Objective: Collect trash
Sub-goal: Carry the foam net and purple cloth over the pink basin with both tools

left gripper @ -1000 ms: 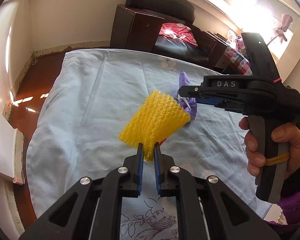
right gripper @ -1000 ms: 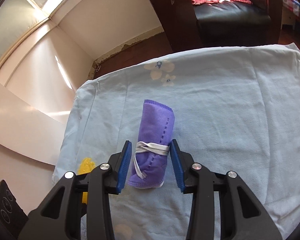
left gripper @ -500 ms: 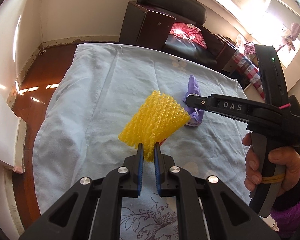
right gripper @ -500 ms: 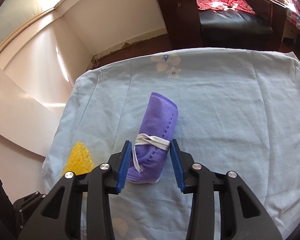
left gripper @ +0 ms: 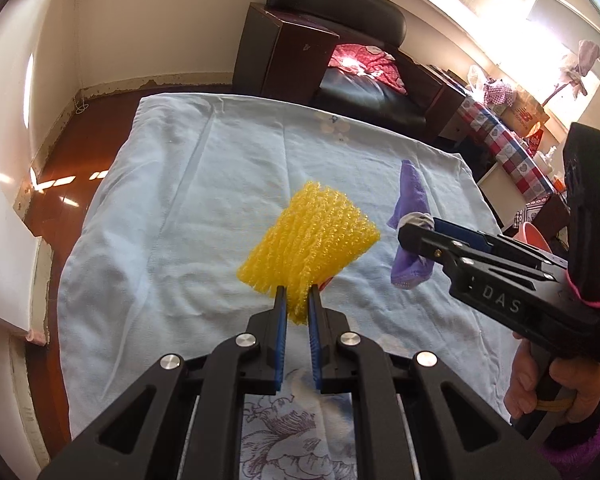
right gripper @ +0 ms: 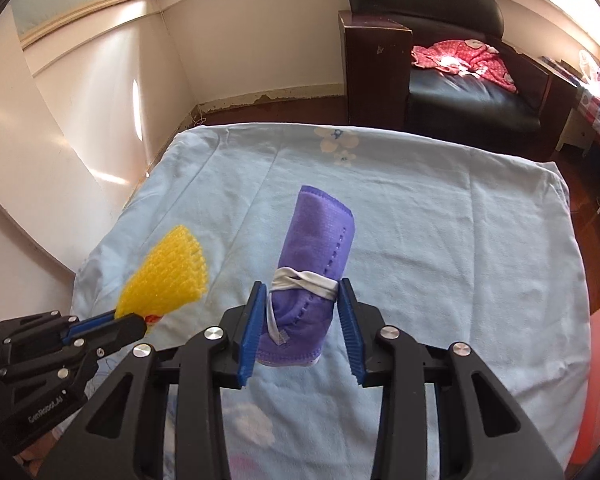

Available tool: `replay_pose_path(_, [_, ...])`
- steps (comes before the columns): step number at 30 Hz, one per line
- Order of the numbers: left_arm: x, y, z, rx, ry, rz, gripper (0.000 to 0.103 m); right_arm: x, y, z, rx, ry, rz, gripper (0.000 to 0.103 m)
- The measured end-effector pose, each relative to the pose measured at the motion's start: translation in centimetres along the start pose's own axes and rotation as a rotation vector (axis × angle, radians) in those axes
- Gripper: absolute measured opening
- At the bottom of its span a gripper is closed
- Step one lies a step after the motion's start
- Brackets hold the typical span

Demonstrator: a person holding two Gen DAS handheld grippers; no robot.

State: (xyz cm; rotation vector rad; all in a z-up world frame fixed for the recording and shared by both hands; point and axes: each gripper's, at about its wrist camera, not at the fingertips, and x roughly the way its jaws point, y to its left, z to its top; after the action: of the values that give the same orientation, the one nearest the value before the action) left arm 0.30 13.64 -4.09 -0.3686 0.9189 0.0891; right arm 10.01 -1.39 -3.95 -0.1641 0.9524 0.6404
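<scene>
Left gripper (left gripper: 298, 304) pinching yellow foam net (left gripper: 312, 240) by 1 edge; right gripper (right gripper: 302, 320) closing around purple cloth roll (right gripper: 314, 276), lifted off the sheet; loose hold, could slip out

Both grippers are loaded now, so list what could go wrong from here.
1. The right gripper is closing on the purple cloth roll near its lower end; the long upper part could tip or slip out.
2. The left gripper pinches only a corner of the yellow foam net; it might pull free.
</scene>
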Motion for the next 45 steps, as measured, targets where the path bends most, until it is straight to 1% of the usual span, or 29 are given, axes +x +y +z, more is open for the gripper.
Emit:
replay_pose_path(5, [0.4, -3.2, -0.2, 0.048, 0.013, -0.029, 0.009, -2.7, -2.7, -2.7, 0.060, 0.017, -0.025, 0.037])
replay_pose_path(7, [0.6, -4.7, -0.2, 0.064, 0.023, -0.055, 0.009, -3.9, -3.9, -3.7, 0.079, 0.014, -0.046, 0.037])
replay_pose_path(9, [1.0, -6.5, -0.3, 0.082, 0.038, -0.084, 0.009, -5.3, -5.2, -4.6, 0.101, 0.004, -0.073, 0.037])
replay_pose_path(13, [1.9, -10.7, -0.6, 0.146, 0.052, -0.112, 0.009, -7.8, -7.9, -6.4, 0.151, -0.024, -0.128, 0.037])
replay_pose_path(18, [2.5, -16.0, -0.7, 0.218, 0.047, -0.151, 0.009, -10.4, -11.4, -7.8, 0.224, -0.058, -0.173, 0.037])
replay_pose_path(27, [2.6, -24.8, -1.1, 0.377, 0.039, -0.218, 0.009, -14.6, -17.1, -9.8, 0.327, -0.124, -0.290, 0.037])
replay_pose_path(36, [4.1, -31.6, -1.2, 0.475, 0.065, -0.267, 0.009, -17.2, -22.8, -12.0, 0.431, -0.148, -0.395, 0.037])
replay_pose_path(42, [5.0, -35.5, -1.4, 0.533, 0.062, -0.294, 0.009, -17.3, -25.8, -13.2, 0.498, -0.136, -0.428, 0.037])
replay_pose_path(45, [5.9, -37.0, -1.4, 0.535, 0.086, -0.318, 0.009, -17.0, -26.6, -13.6, 0.517, -0.130, -0.437, 0.037])
